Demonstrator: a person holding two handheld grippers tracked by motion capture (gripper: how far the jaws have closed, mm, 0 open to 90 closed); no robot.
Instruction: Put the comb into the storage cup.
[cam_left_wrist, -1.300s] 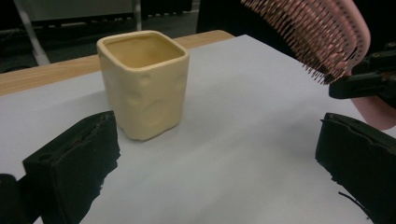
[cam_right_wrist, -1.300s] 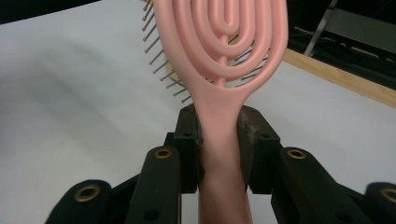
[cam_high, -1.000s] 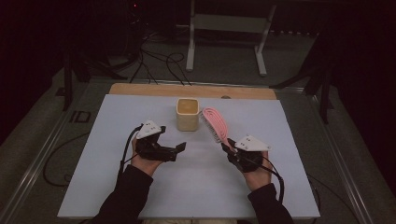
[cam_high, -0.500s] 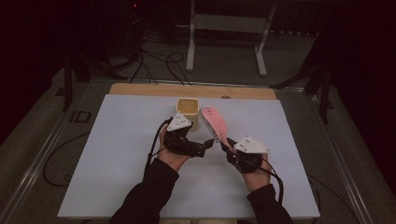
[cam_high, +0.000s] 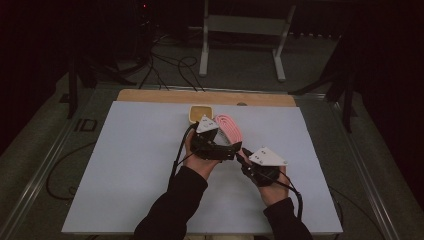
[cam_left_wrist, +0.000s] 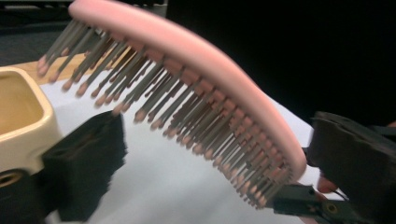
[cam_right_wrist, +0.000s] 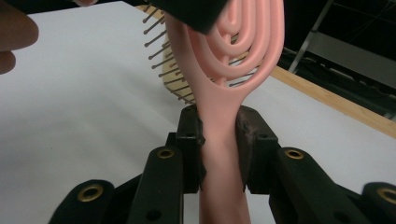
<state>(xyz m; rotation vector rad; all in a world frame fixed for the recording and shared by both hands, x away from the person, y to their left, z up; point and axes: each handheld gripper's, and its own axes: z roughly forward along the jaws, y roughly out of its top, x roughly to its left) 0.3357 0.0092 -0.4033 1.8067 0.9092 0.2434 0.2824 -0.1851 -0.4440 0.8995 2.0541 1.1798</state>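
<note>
Standing at the near edge of the worktop (cam_high: 125, 165), I saw the person's forearms come in low, each hand carrying a tool. The right hand-held gripper (cam_right_wrist: 218, 135) was nearest, its jaws pressed together on the handle of a pink hairbrush (cam_right_wrist: 224, 93), which rose from it up and away toward the far side. A little farther in and to the left, the left hand-held gripper (cam_high: 231, 148) had its jaws spread wide, one on each side of the brush head: one pad lay below the bristles (cam_left_wrist: 187, 116), the other behind the pink back near the handle end, and neither looked to be touching it. Just beyond, at the far middle of the white sheet, stood a small cream cup (cam_high: 200, 113), close beside the brush tip. By my reckoning the brush was lifted and held, and a second grasp on its head was about to be made; whatever followed, perhaps a handover or setting it into the cup, was not yet done.
</note>
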